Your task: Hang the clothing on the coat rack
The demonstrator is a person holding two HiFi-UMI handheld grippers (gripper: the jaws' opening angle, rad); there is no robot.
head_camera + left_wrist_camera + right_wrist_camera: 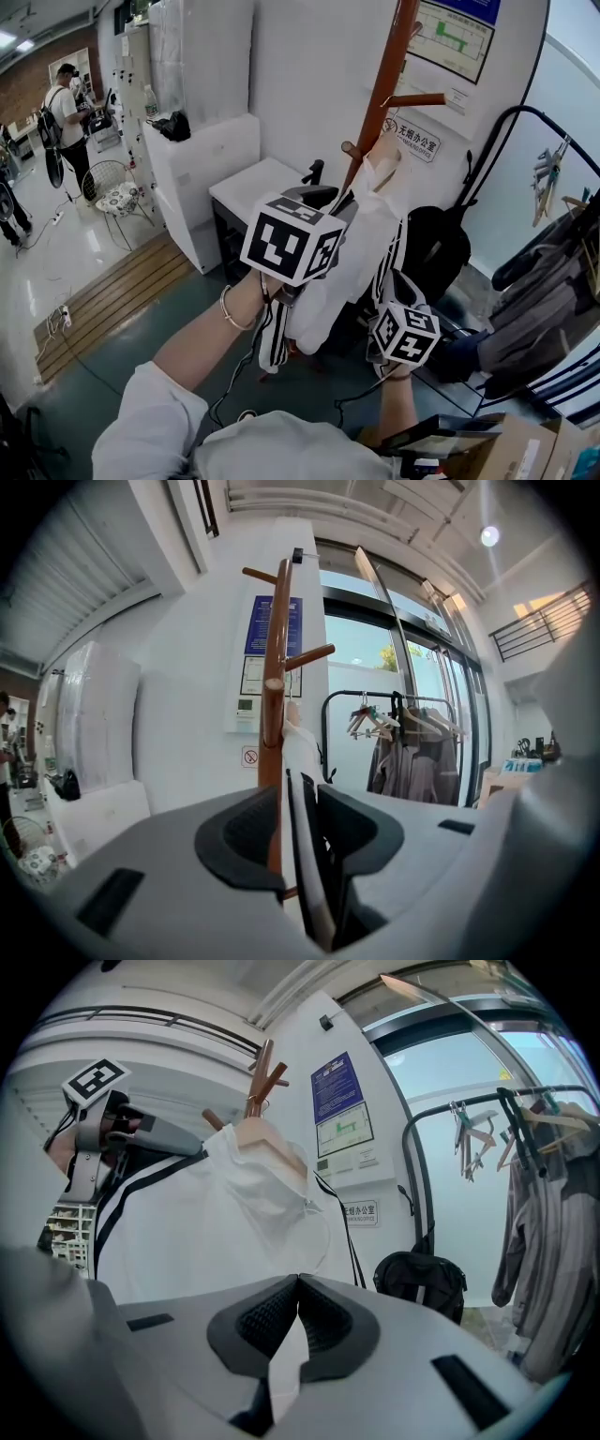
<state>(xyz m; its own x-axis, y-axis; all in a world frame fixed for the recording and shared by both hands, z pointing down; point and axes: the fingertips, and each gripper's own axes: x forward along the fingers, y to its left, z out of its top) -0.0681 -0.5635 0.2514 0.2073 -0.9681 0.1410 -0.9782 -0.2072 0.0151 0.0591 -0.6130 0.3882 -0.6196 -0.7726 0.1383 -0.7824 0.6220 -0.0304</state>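
Head view: the white garment [361,248] hangs at frame centre against the brown coat rack [386,80]. I have my left gripper [323,195] at its upper edge and my right gripper [392,286] lower right.

Left gripper view: my fingers [248,832] pinch a black-striped fold of the garment, with the rack just behind.

Right gripper view: my fingers [272,1321] are pressed together on white cloth. The garment's top drapes over a peg [274,1145] at upper left.

- White wall [309,84] far ahead, hung with notices.
- Pale glossy floor [66,253] far left, wooden slats [112,300] nearer.
- White cabinet [202,159] against that wall.
- Black garment rail [375,697] at right, before tall windows [361,649].
- Round ceiling lamp [489,536], lit.
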